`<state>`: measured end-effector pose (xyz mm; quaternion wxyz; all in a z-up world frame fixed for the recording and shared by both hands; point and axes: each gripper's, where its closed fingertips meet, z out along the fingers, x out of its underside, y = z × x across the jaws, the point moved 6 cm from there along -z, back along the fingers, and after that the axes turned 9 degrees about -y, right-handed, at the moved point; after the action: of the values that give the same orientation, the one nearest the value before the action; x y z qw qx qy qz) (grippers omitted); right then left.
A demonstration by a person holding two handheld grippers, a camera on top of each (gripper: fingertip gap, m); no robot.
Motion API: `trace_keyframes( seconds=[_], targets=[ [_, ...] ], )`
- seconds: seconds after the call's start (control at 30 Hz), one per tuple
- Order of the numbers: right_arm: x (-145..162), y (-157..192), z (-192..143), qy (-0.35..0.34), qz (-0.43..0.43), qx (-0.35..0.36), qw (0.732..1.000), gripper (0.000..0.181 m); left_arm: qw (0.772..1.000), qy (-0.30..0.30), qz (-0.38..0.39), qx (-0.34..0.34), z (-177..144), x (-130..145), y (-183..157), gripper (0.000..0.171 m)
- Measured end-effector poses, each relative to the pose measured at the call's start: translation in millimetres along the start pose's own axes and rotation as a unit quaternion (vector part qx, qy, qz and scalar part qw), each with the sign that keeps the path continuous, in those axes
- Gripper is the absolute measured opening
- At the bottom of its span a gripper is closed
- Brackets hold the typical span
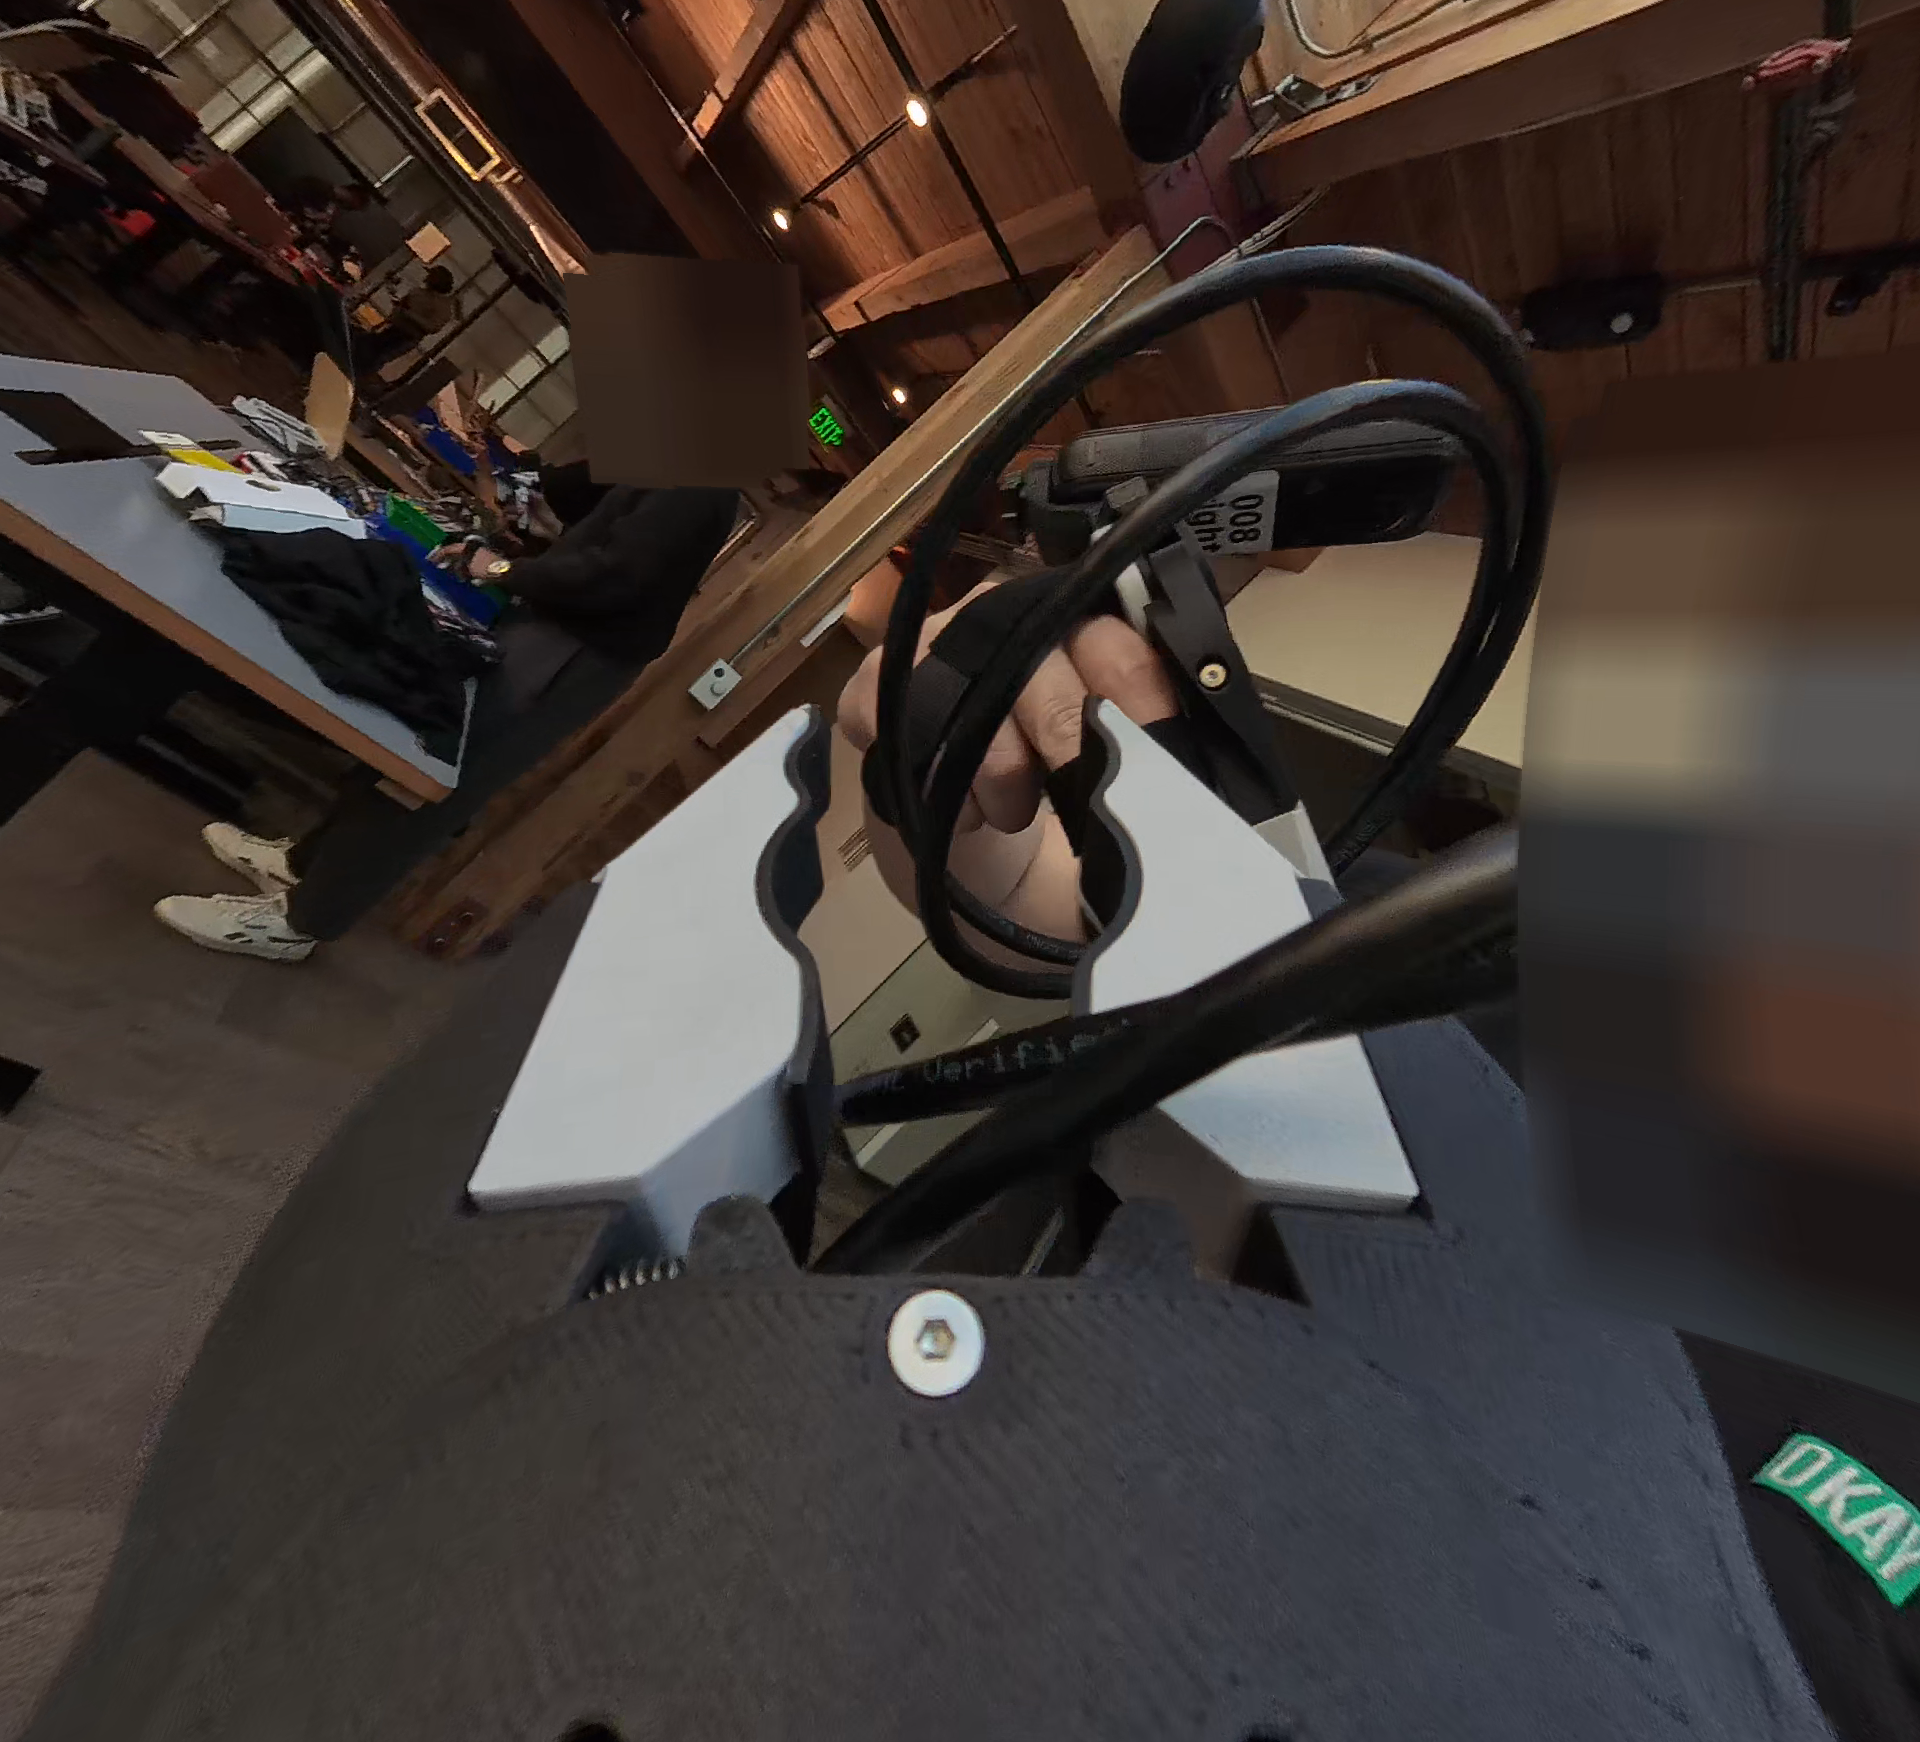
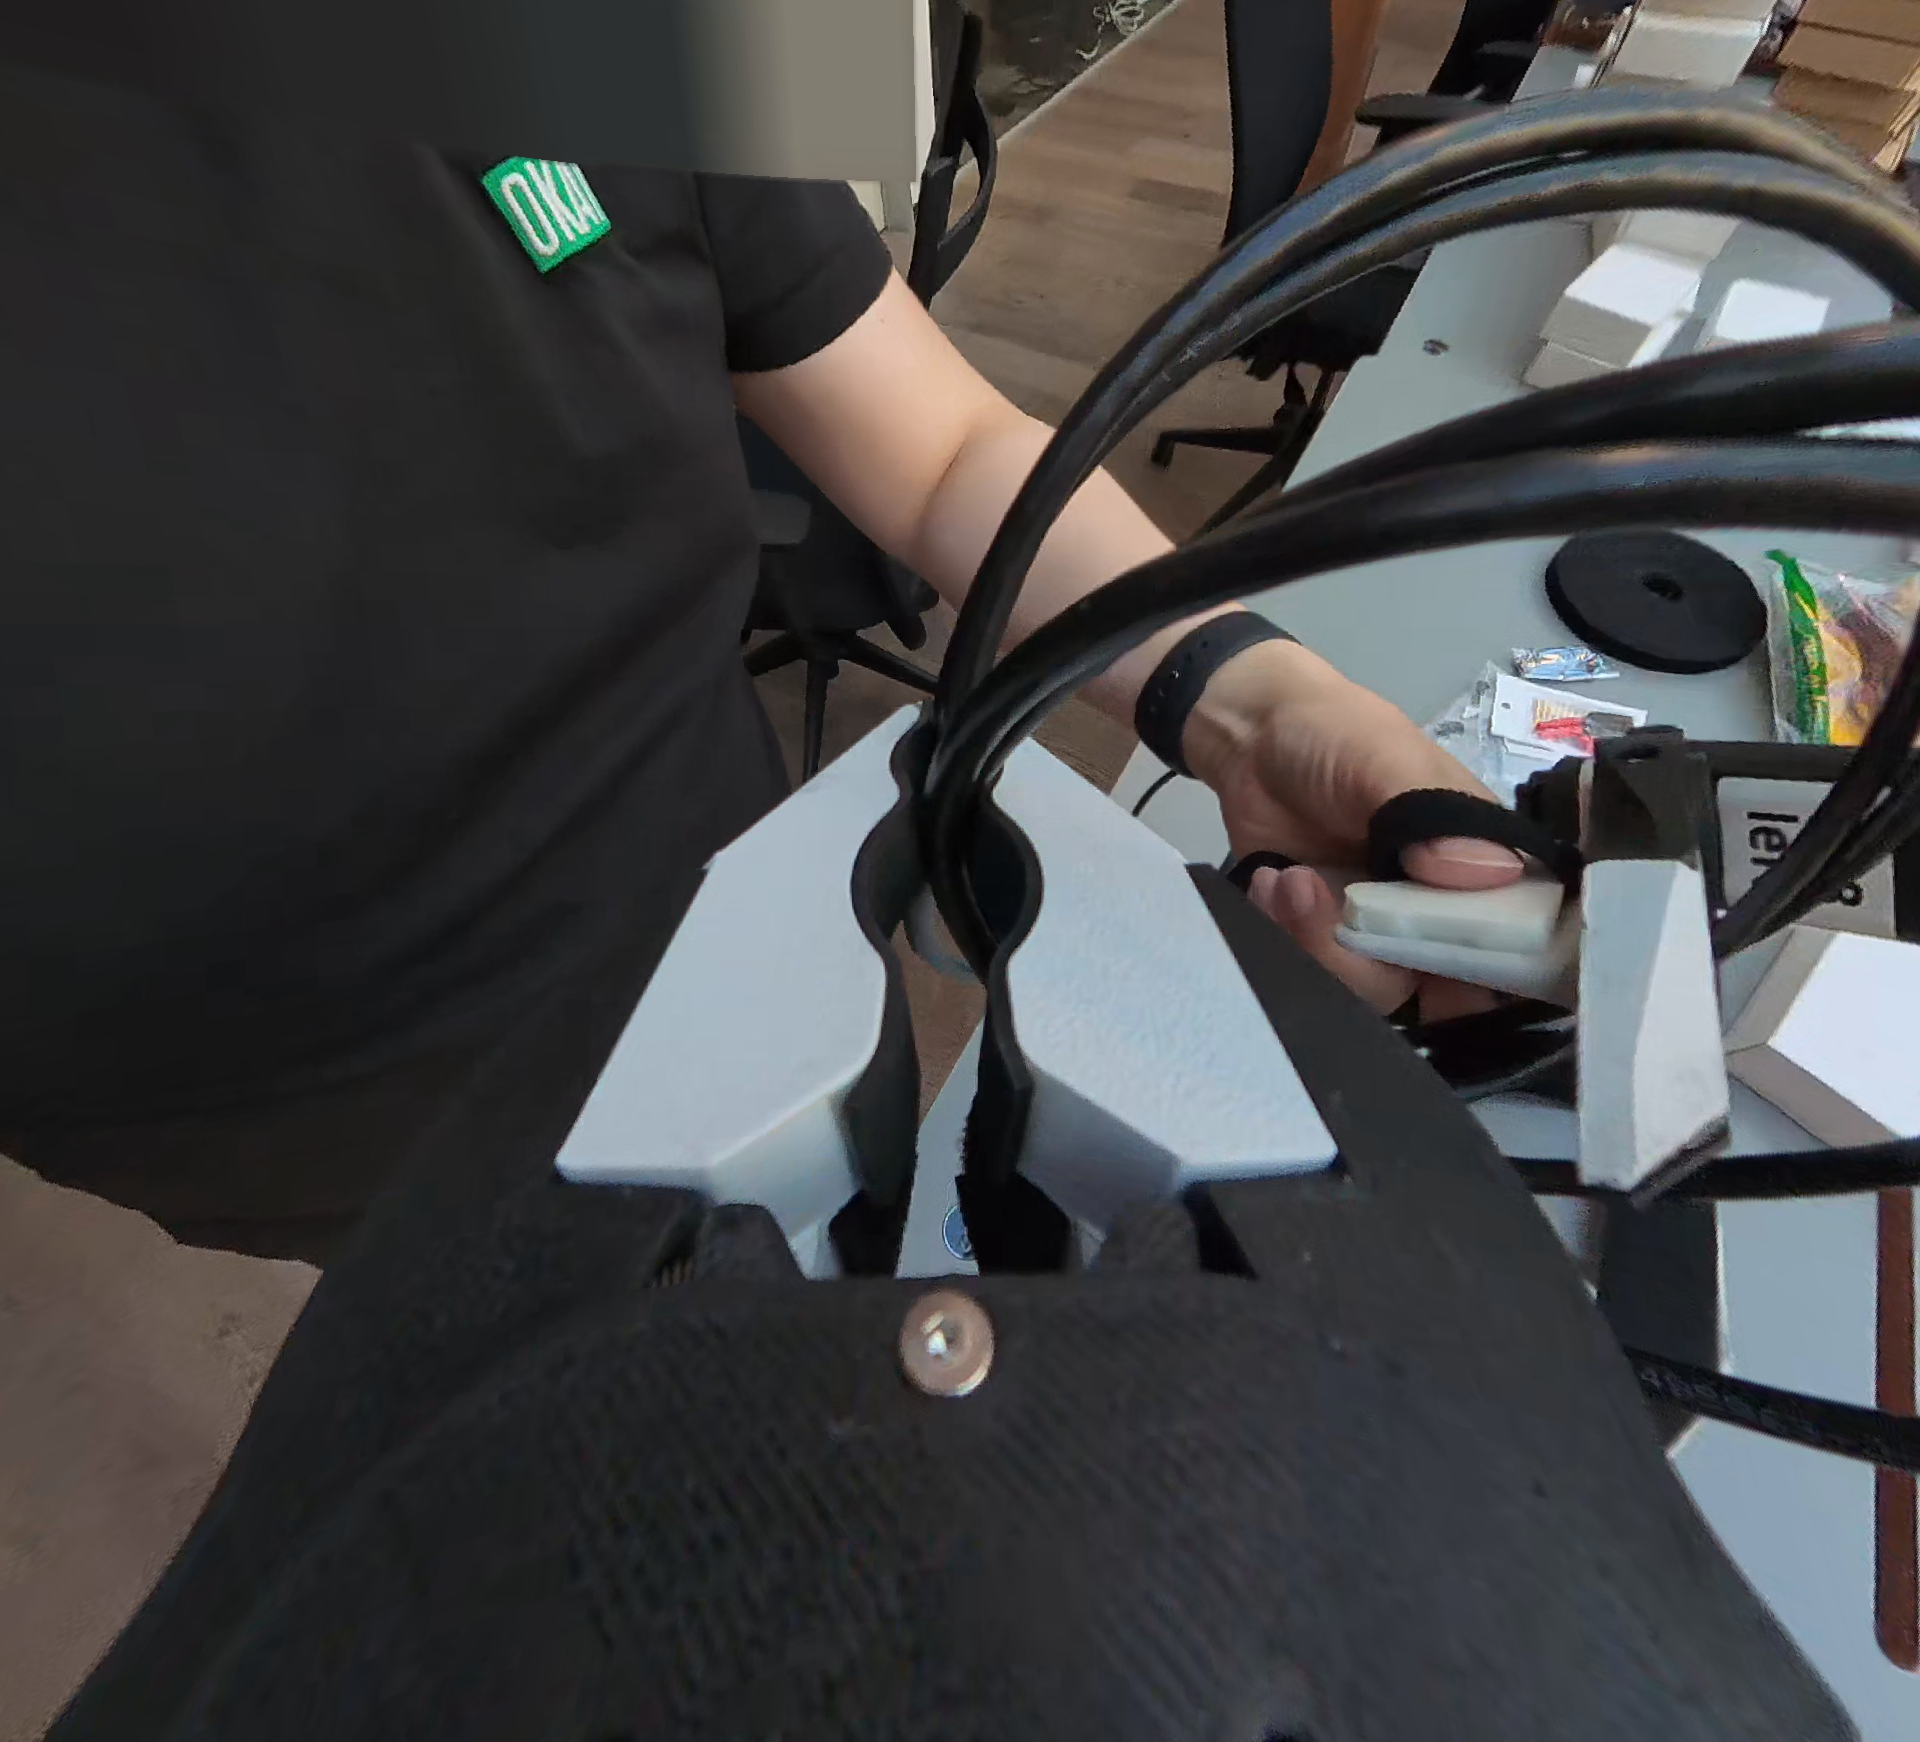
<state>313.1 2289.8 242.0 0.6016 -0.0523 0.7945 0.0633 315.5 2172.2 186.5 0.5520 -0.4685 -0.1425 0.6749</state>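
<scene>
My right gripper (image 2: 951, 762) is shut on a black cable (image 2: 1351, 529), with several loops clamped between its grey fingertips. The loops arc up and to the right. My left gripper (image 1: 956, 736) is open with its grey fingers wide apart. One strand of the black cable (image 1: 1195, 1006) crosses the gap near the finger bases, and I cannot tell whether it touches them. The coiled loops (image 1: 1496, 404) hang ahead of it, held by the right gripper (image 1: 1278, 819) farther off. In the right wrist view the left gripper (image 2: 1642, 986) sits low right in a hand (image 2: 1320, 778).
A grey table (image 2: 1455, 321) holds a black tape roll (image 2: 1652, 601), small packets (image 2: 1558, 716) and white boxes (image 2: 1631, 300). The holder's black shirt (image 2: 364, 601) fills the left. Another person's legs (image 1: 343, 861) are beside a second grey table (image 1: 94, 508) with black cloth (image 1: 353, 622). Tip to tip, the grippers are about 12 centimetres apart.
</scene>
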Motion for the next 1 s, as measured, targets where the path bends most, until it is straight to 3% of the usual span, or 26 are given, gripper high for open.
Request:
trace_keyframes(
  seconds=[0.13,0.3,0.4,0.5,0.6,0.77,0.9,1.0],
  targets=[
    [-1,4,-3,-0.007,-0.02,-0.005,1.0,0.0,0.999,-0.005,-0.042,0.017,14,1,-3,0.039],
    [10,13,1,0.048,-0.047,-0.004,0.998,0.0,0.999,0.001,-0.034,-0.01,18,3,2,0.043],
    [1,15,-10,0.009,-0.036,-0.006,0.999,0.0,0.998,0.036,-0.006,-0.045,17,7,7,0.046],
    [-5,19,-21,-0.032,-0.026,-0.016,0.999,0.0,0.995,0.082,0.016,-0.062,17,9,4,0.055],
    [-7,19,-33,-0.059,-0.015,-0.015,0.998,0.0,0.992,0.109,-0.014,-0.06,13,5,-4,0.075],
    [-10,21,-54,-0.126,0.005,-0.017,0.992,0.0,0.997,0.041,-0.05,-0.042,-11,-16,-11,0.095],
    [-4,16,-61,-0.144,0.018,-0.001,0.989,0.0,0.998,0.018,0.015,-0.061,-38,-19,-12,0.097],
    [-4,15,-62,-0.159,0.025,-0.01,0.987,0.0,0.98,0.059,0.128,-0.144,-57,-9,1,0.09]
  ],
)
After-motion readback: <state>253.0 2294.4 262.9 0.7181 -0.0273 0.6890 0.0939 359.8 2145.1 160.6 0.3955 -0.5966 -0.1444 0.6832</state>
